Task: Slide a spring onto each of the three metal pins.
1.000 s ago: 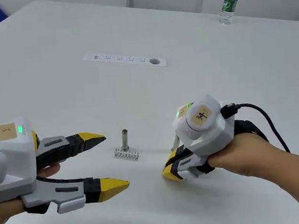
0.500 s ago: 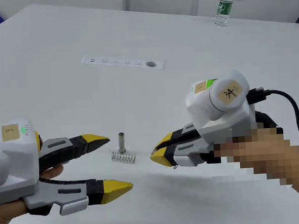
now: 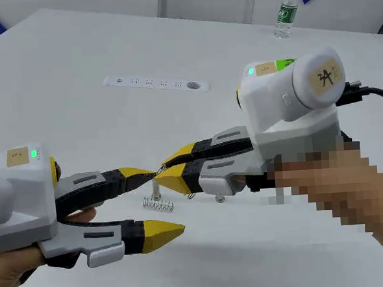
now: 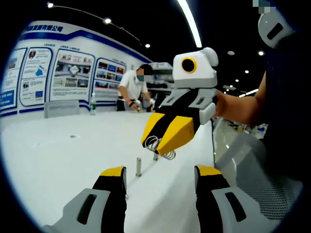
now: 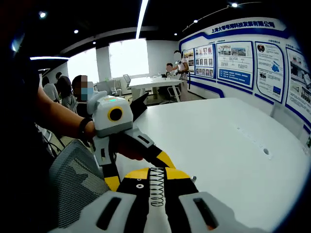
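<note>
My right gripper (image 3: pixel 169 175) hangs above the table, shut on a small wire spring (image 5: pixel 156 187) that also pokes out below its yellow tips (image 4: pixel 161 147). My left gripper (image 3: pixel 161 202) is open at the lower left, and its upper jaw tip nearly meets the right gripper's tips. Between the left jaws a second spring (image 3: pixel 158 203) lies flat on the white table beside an upright metal pin (image 4: pixel 138 166). Another pin (image 4: pixel 155 157) stands just behind, under the right gripper, with its foot showing (image 3: pixel 219 198).
A white power strip (image 3: pixel 155 83) lies farther back on the table (image 3: pixel 76 66). A plastic bottle (image 3: pixel 285 9) stands at the far edge. People work at other tables in the background of both gripper views.
My right gripper has lifted off the table beside a pin and moved left with the spring, up to the left gripper's tips. The left gripper stays open.
</note>
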The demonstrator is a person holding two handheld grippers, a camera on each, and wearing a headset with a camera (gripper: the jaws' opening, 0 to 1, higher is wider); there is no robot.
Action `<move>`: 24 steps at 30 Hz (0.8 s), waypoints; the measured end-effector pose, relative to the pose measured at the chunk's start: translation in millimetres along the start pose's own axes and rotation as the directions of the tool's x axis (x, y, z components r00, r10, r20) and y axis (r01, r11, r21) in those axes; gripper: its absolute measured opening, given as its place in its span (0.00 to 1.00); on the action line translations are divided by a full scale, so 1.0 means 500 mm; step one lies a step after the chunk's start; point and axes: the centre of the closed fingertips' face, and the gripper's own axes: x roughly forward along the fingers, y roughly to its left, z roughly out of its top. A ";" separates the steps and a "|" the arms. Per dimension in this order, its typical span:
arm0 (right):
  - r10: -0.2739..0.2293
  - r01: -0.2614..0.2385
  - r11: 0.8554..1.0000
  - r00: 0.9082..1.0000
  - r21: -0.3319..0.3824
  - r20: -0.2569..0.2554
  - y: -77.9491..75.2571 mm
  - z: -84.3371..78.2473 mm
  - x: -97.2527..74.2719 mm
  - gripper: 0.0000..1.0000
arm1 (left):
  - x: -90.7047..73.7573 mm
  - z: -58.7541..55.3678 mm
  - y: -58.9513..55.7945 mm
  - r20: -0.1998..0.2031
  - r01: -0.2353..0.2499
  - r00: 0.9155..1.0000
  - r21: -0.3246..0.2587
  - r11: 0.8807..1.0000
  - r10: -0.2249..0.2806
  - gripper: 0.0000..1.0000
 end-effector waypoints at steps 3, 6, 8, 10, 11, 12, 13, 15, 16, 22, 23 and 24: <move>0.015 -0.015 1.000 1.000 -0.004 0.026 0.012 0.015 0.000 0.12 | 0.001 0.019 -0.005 0.053 0.025 0.998 -0.056 0.998 -0.022 0.53; 0.023 -0.023 1.000 0.999 -0.004 0.049 0.016 0.027 -0.001 0.12 | 0.000 0.031 -0.006 0.086 0.041 0.996 -0.079 0.996 -0.034 0.50; 0.028 -0.028 1.000 0.998 -0.001 0.061 0.018 0.033 0.000 0.12 | 0.001 0.039 -0.011 0.104 0.054 0.994 -0.089 0.995 -0.045 0.48; 0.034 -0.034 0.999 0.997 0.001 0.073 0.022 0.040 0.000 0.12 | 0.002 0.045 -0.016 0.120 0.070 0.991 -0.100 0.993 -0.058 0.43; 0.036 -0.037 0.999 0.996 0.004 0.076 0.023 0.042 0.000 0.12 | 0.002 0.048 -0.017 0.130 0.075 0.990 -0.105 0.992 -0.061 0.40; 0.036 -0.036 0.999 0.996 0.001 0.081 0.025 0.045 0.000 0.12 | 0.003 0.049 -0.018 0.135 0.076 0.989 -0.105 0.992 -0.062 0.37; 0.037 -0.037 0.999 0.996 0.001 0.081 0.025 0.046 0.000 0.12 | 0.003 0.051 -0.019 0.139 0.080 0.988 -0.104 0.991 -0.065 0.35; 0.040 -0.040 0.999 0.996 0.000 0.084 0.028 0.048 0.001 0.12 | 0.003 0.056 -0.022 0.153 0.088 0.986 -0.107 0.990 -0.071 0.29; 0.041 -0.041 0.999 0.996 -0.001 0.085 0.029 0.049 0.001 0.12 | 0.003 0.059 -0.023 0.162 0.093 0.984 -0.111 0.989 -0.075 0.27; 0.040 -0.039 0.999 0.995 -0.002 0.087 0.030 0.049 0.001 0.12 | 0.003 0.063 -0.027 0.172 0.102 0.982 -0.108 0.989 -0.083 0.14; 0.037 -0.037 0.999 0.996 -0.002 0.086 0.029 0.049 0.000 0.12 | 0.004 0.062 -0.027 0.171 0.102 0.982 -0.109 0.989 -0.082 0.14; 0.038 -0.038 0.999 0.995 -0.003 0.087 0.030 0.049 0.000 0.12 | 0.004 0.061 -0.026 0.170 0.101 0.982 -0.110 0.989 -0.082 0.14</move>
